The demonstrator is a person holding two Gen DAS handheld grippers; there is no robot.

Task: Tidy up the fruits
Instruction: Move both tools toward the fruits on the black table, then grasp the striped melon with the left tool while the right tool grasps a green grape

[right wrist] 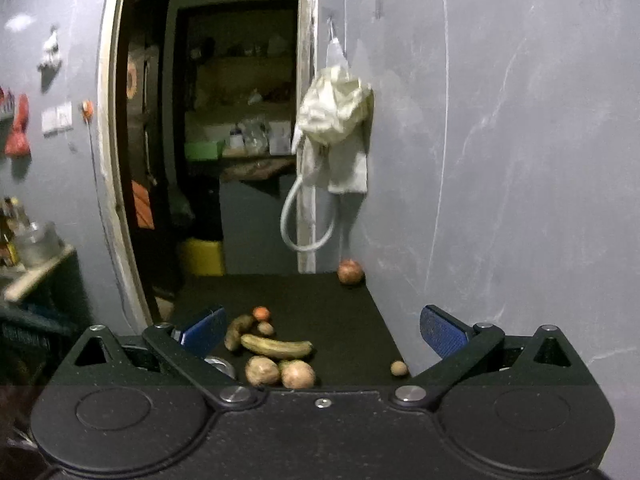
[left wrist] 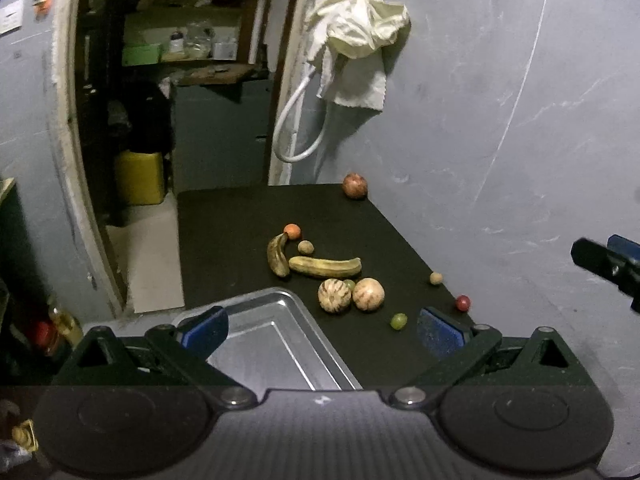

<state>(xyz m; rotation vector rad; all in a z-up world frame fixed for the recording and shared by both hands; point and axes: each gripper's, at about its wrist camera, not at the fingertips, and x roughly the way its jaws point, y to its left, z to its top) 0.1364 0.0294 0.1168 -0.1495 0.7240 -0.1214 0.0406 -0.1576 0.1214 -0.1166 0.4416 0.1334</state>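
Black matting covers the surface [left wrist: 240, 220], which runs away from the cameras along a grey wall [left wrist: 500, 120] on its right. Fruit lies scattered over it. At the far right corner, close against the wall, sits a reddish pomegranate [left wrist: 355, 186]. Nearer the middle, a small orange fruit [left wrist: 293, 231] touches the tip of a curved, browned banana [left wrist: 278, 255]; a second banana [left wrist: 325, 267] lies crosswise just to its right, with a small brown fruit [left wrist: 306, 247] between them. Near that second banana, two striped round fruits [left wrist: 351, 295] sit side by side, a green grape [left wrist: 349, 285] tucked behind the gap where they meet. Another green grape [left wrist: 399, 321] lies nearer, to the right. A small tan fruit [left wrist: 436, 278] and a red grape [left wrist: 463, 302] rest by the right edge.

At the near left corner stands a metal tray [left wrist: 288, 332], holding nothing that can be seen.

The left gripper [left wrist: 322, 326] hovers above the tray's right side, blue pads spread wide, holding nothing. The right gripper [right wrist: 322, 332] hangs above the near end of the surface, likewise spread wide and holding nothing; from the left wrist view its tip shows at the right edge, well clear of the fruit.

A pale cloth [left wrist: 360, 28] hangs on the wall beside a doorway [left wrist: 180, 80].
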